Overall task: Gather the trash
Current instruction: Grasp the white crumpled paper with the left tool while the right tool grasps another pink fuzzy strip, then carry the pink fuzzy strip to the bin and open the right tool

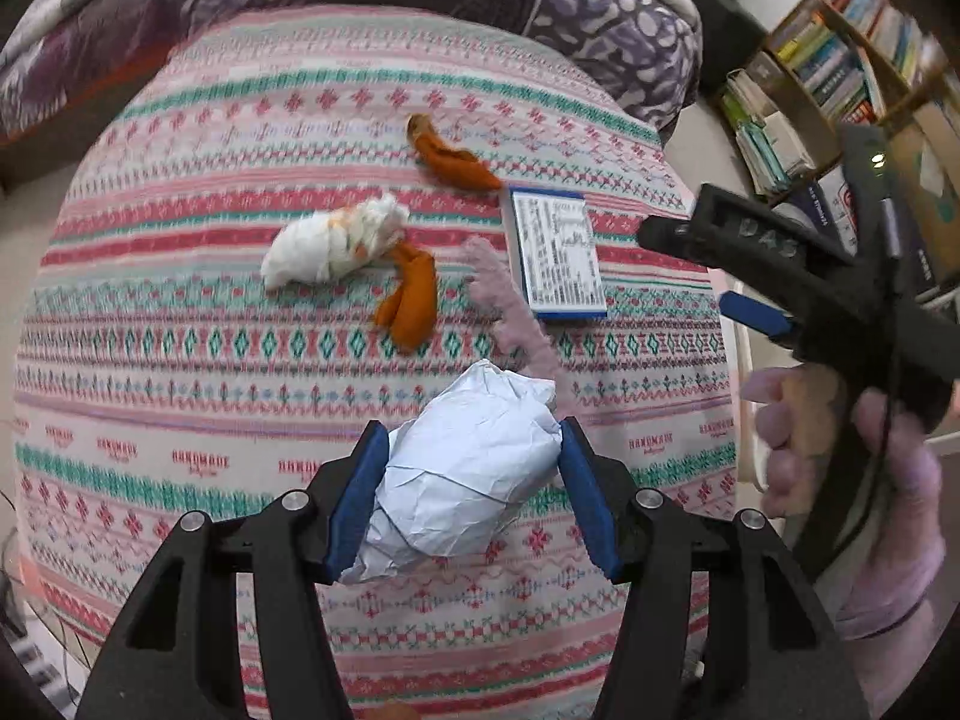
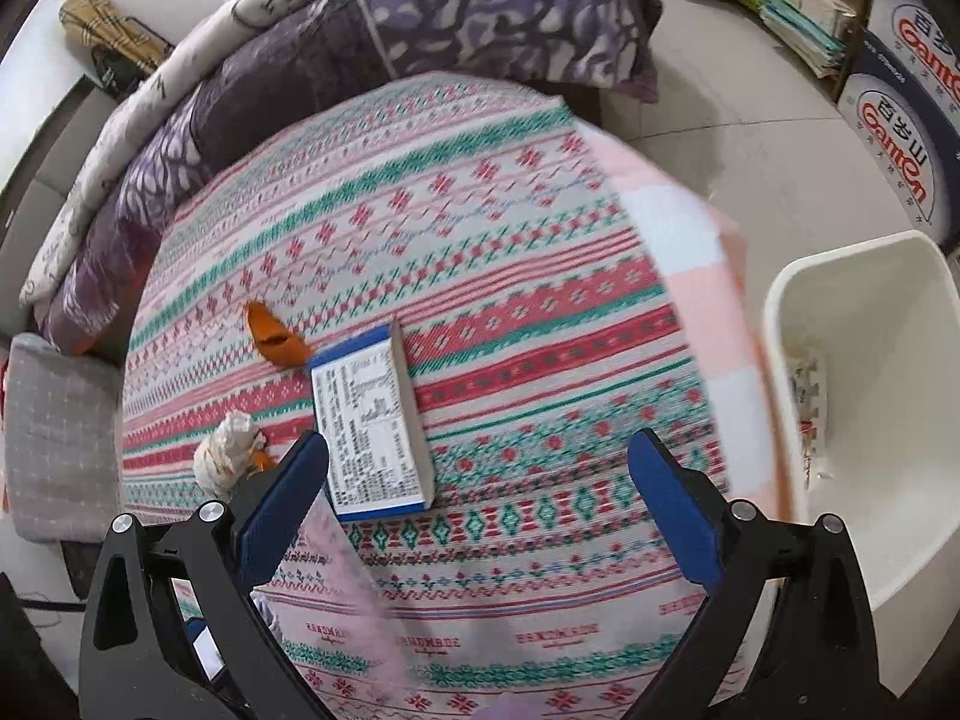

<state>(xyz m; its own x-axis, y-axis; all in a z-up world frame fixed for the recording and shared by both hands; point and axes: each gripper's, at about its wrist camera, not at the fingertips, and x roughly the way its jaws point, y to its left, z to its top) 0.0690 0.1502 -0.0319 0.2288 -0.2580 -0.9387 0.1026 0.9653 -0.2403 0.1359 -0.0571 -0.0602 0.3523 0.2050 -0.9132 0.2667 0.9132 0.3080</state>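
Where books line shelves [image 1: 840,60], patterned tablecloth [image 1: 240,360].

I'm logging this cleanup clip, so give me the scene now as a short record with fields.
surface: patterned cloth
left gripper: shut on crumpled paper ball
right gripper: open, nothing between its fingers
loose trash: white tissue wad, two orange peels
other item: blue-edged box
bin: white bin, beside the cloth's edge

Before me lies a patterned tablecloth [image 1: 180,360] in pink, red and green bands. A purple-and-white quilt [image 2: 468,6] lies beyond it. Bookshelves [image 1: 840,60] and a printed carton [image 2: 900,138] stand near.
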